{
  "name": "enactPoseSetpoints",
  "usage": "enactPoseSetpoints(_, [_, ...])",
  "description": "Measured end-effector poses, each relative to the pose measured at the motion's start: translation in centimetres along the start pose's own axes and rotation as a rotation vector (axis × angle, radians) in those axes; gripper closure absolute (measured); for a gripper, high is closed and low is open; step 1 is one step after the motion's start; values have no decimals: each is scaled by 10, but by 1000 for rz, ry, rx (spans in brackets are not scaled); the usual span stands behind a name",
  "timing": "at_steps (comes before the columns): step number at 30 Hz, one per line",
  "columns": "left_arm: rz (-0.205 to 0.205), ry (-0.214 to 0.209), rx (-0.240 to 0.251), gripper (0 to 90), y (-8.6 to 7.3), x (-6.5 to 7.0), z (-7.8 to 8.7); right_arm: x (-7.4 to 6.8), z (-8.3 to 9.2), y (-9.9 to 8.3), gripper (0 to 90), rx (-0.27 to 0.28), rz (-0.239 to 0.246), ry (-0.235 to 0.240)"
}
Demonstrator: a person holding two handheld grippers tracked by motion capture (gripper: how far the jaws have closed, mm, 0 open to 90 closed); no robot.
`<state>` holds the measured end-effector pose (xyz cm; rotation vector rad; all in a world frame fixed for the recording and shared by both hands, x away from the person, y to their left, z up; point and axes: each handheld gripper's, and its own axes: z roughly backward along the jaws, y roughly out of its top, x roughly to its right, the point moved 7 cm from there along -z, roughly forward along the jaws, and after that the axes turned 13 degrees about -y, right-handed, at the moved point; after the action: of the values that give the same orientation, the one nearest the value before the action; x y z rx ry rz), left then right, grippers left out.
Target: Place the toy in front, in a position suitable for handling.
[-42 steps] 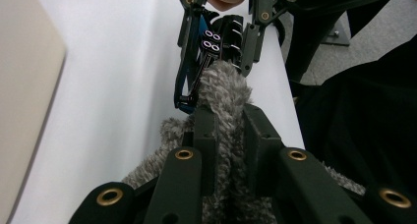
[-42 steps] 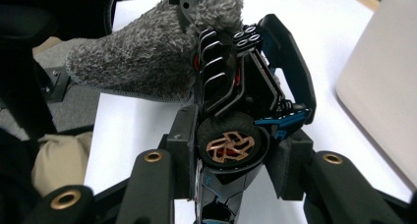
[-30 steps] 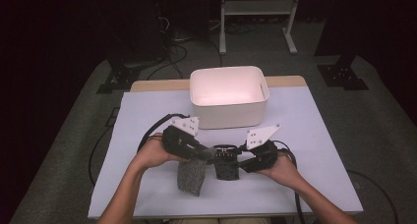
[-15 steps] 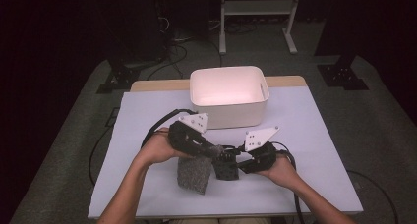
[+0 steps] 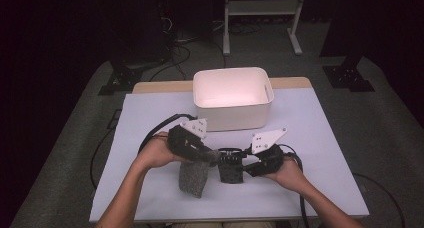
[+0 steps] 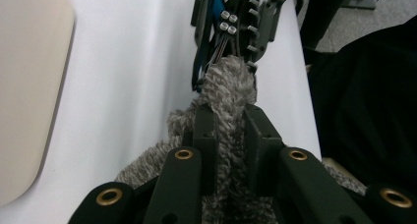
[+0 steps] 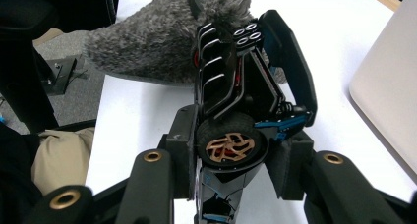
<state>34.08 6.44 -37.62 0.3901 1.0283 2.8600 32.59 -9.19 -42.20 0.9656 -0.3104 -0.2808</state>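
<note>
High view: fixed above the person's side, facing forward and down; far enough to take in the whole white table (image 5: 320,138), the white bin (image 5: 233,98) and the floor beyond.
Left gripper view: rides the left gripper (image 6: 230,135), looking along its 2 black jaws; very close to the grey fuzzy cloth (image 6: 227,94), with the toy car (image 6: 236,22) just past it.
Right gripper view: rides the right gripper (image 7: 235,153), looking along its jaws; very close to the toy car (image 7: 246,81).
Shared by all 3: cloth, car, table top.
Shared bin: its wall edges both gripper views.
</note>
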Motion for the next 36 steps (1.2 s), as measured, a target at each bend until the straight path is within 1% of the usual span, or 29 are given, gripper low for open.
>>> enactPoseSetpoints(2, [-12,-6,28,781,5,2,2,-1,-2,2,589,5,8,0])
enactPoseSetpoints(3, [-21,-11,37,781,9,3,4,-2,-2,2,589,1,6,1])
enactPoseSetpoints(4, [-27,-8,36,782,12,4,5,-2,-4,3,589,3,12,-1])
enactPoseSetpoints(5, [-35,-5,26,782,16,4,6,-3,-5,4,589,2,10,1])
enactPoseSetpoints(8, [-47,-3,18,782,25,6,7,-5,-8,7,589,3,23,-1])
enactPoseSetpoints(11, [-67,-9,8,782,35,9,7,-7,-10,8,588,8,32,-3])
enactPoseSetpoints(13, [-66,-8,-14,782,39,8,3,-7,-10,8,588,7,34,-3])
enactPoseSetpoints(14, [-67,-10,-37,782,41,6,-1,-7,-10,8,588,6,34,-4])
enactPoseSetpoints(16, [-71,-10,-44,781,45,6,-4,-6,-9,8,589,6,31,-10])
enactPoseSetpoints(19, [-88,-18,-66,782,52,5,-8,-5,-8,6,589,8,16,-9])
enactPoseSetpoints(21, [-93,-25,-67,781,56,5,-11,-5,-8,6,589,9,16,-9])
enactPoseSetpoints(23, [-96,-29,-78,781,58,5,-13,-6,-8,6,589,11,23,-10])
enactPoseSetpoints(24, [-96,-34,-76,780,60,4,-14,-5,-8,6,589,13,23,-10])
enactPoseSetpoints(27, [-97,-39,-79,780,62,2,-18,-4,-6,4,590,13,10,-12])
enactPoseSetpoints(30, [-90,-46,-67,780,64,-1,-20,-3,-4,2,591,24,-3,-17])
enactPoseSetpoints(32, [-89,-52,-54,779,65,1,-20,-2,-2,0,591,26,-3,-18])
enactPoseSetpoints(35, [-90,-52,-49,778,63,1,-17,0,1,-2,591,23,-9,-15])
enactPoseSetpoints(36, [-78,-51,-40,777,61,1,-16,1,2,-4,591,21,-19,-12])
